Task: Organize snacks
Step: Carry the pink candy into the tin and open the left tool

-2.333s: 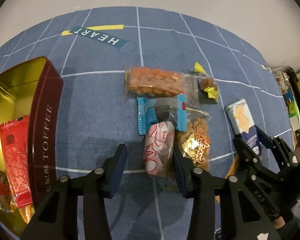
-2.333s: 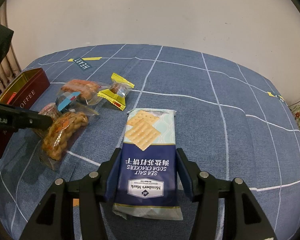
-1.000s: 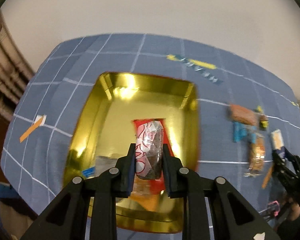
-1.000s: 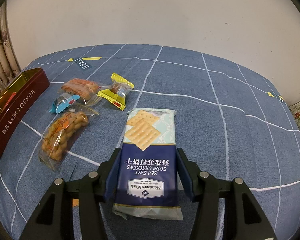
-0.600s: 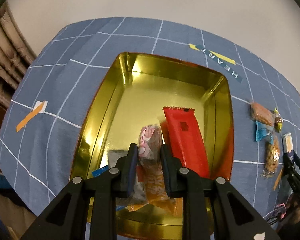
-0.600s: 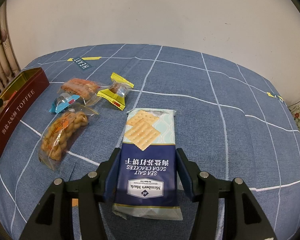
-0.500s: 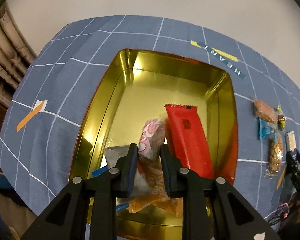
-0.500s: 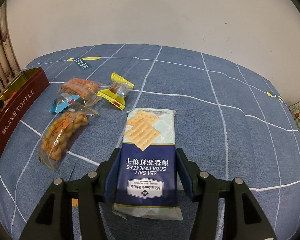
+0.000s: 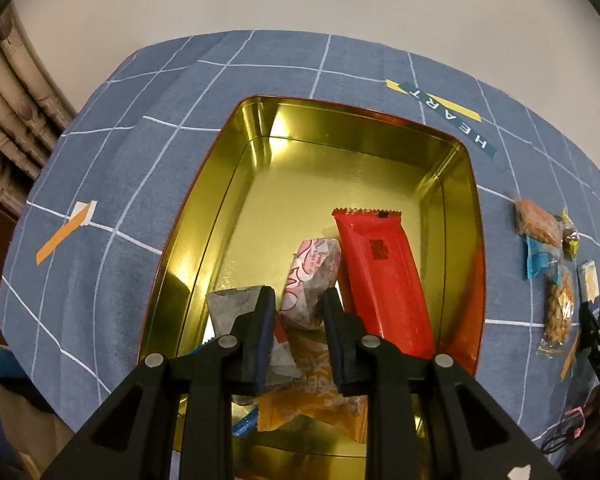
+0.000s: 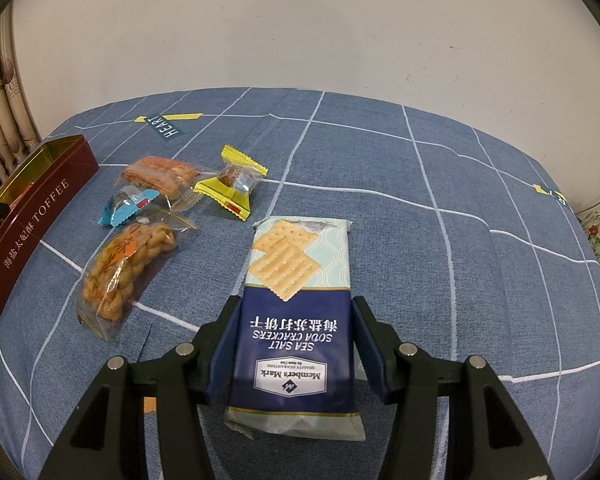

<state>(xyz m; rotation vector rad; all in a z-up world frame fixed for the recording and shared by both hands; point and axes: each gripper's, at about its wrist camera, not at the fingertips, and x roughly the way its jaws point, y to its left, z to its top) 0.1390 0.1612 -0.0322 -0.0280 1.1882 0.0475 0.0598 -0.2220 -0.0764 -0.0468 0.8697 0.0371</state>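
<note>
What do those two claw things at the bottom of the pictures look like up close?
Both look alike. The left gripper and the right gripper are black plastic frames that fork into two angular arms with triangular cut-outs. Round silver bolts mark the joints. Each finger ends in a flat dark blue pad. No cables or sleeves show.

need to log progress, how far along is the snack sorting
Done: a red packet, a grey packet and an orange one lie in the gold tin. In hand: the left gripper is opening around a pink snack inside the tin; the right gripper straddles the crackers. Left: four packets on the blue cloth, plus the crackers.
</note>
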